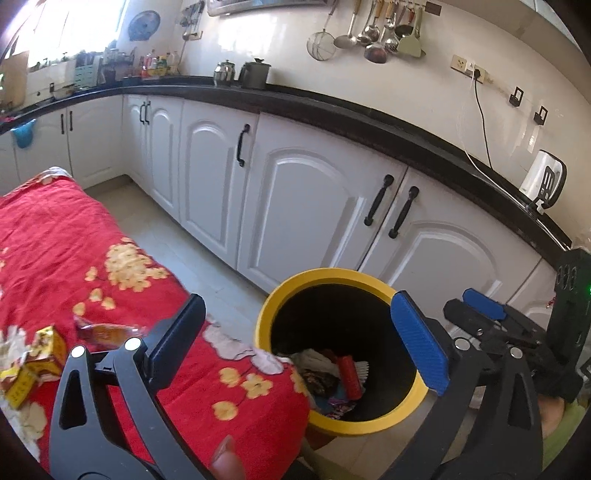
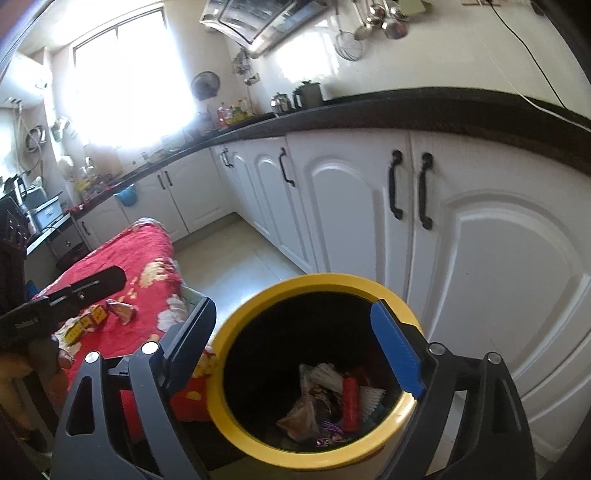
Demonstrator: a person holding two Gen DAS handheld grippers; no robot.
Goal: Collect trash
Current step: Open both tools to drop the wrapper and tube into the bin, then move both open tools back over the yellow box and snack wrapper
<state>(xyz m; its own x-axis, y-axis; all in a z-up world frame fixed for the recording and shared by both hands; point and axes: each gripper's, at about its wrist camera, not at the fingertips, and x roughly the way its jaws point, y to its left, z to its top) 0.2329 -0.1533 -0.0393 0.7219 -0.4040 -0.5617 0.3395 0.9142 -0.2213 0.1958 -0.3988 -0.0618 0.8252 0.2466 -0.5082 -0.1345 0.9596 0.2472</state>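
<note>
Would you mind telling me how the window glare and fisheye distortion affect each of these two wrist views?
Left wrist view: the window is blown out at the upper left, and the countertop bows in a curve. Right wrist view: glare from the window washes out the far counter, the cabinet doors bulge, yet the trash in the yellow bin stays readable.

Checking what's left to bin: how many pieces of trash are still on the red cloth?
2: a yellow box near the cloth's left edge, and an orange wrapper right beside it. More may be hidden.
</note>
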